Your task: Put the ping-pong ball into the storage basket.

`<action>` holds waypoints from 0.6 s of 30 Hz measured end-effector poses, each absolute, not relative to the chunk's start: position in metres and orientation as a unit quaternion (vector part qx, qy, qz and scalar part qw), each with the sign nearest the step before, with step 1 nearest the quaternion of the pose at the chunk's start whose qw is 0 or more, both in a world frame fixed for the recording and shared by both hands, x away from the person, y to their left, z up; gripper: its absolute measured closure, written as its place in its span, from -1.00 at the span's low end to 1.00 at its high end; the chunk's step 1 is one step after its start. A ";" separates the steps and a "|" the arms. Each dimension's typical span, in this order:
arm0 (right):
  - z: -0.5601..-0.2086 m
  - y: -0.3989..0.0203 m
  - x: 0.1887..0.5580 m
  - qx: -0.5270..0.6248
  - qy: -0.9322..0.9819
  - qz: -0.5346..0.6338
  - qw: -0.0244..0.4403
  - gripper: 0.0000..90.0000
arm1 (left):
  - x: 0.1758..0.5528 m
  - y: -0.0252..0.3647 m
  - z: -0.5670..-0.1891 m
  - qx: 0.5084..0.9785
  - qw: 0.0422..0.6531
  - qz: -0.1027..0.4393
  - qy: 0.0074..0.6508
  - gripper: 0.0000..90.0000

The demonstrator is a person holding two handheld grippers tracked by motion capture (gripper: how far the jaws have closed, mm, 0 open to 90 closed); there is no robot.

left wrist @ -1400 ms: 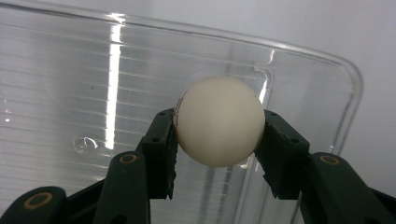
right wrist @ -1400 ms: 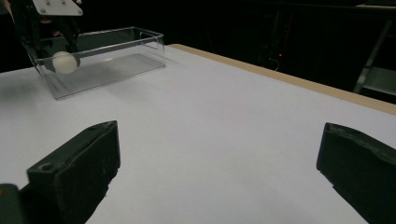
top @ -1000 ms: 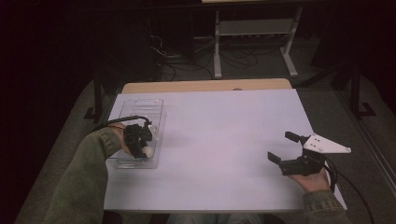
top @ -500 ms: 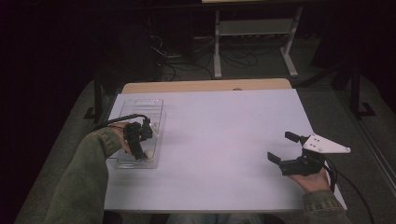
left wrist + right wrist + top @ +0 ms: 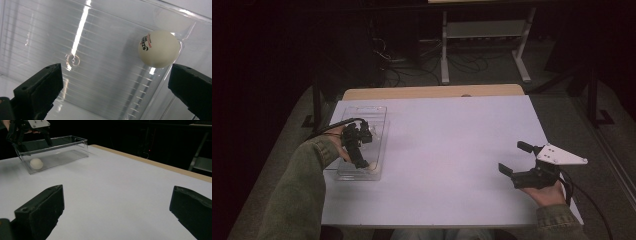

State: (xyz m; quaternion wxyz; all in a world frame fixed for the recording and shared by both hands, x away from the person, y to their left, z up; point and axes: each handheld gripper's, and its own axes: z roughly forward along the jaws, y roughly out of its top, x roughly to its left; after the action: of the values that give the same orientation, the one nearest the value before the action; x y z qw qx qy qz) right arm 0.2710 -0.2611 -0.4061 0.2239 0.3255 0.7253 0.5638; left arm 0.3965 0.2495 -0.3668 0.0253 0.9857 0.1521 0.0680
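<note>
Clearly the left tongs (image 5: pixel 362 162) hang wide over the clear tray (image 5: pixel 379 112), where 1 white ball (image 5: pixel 158 48) lies in a corner just beyond 1 jaw; the right tongs (image 5: pixel 514 160), also wide, rest well apart across the tabletop (image 5: pixel 452 150)

Hidden and unreadable parts

The left gripper (image 5: pixel 362 162) covered most of the ball (image 5: pixel 371 166) from above; the ball's small print was unreadable.

Dim room, dark surround; bright streak of glare on clear box (image 5: pixel 82 22); near jaws blurred.
</note>
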 end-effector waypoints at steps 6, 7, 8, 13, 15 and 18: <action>-0.406 -0.261 0.271 0.325 0.727 0.563 0.223 -1.00 | 0.396 0.257 -0.354 0.981 0.061 0.073 0.168 -1.00; -0.406 -0.261 0.271 0.325 0.726 0.563 0.224 -1.00 | 0.396 0.259 -0.351 0.980 0.069 0.079 0.170 -1.00; -0.406 -0.261 0.271 0.325 0.726 0.563 0.224 -1.00 | 0.396 0.260 -0.349 0.979 0.079 0.080 0.172 -1.00; -0.406 -0.261 0.270 0.325 0.725 0.564 0.224 -1.00 | 0.393 0.264 -0.341 0.976 0.096 0.088 0.176 -1.00; -0.406 -0.261 0.270 0.324 0.725 0.564 0.225 -1.00 | 0.392 0.266 -0.339 0.974 0.101 0.090 0.179 -1.00; -0.406 -0.261 0.270 0.325 0.725 0.564 0.225 -1.00 | 0.390 0.268 -0.334 0.971 0.116 0.099 0.184 -1.00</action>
State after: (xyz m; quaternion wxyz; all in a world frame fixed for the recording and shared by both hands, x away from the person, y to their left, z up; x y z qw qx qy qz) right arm 0.2704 -0.2614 -0.4059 0.2249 0.3251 0.7251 0.5639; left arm 0.3905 0.2681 -0.3343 0.1161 0.9710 0.1840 0.0988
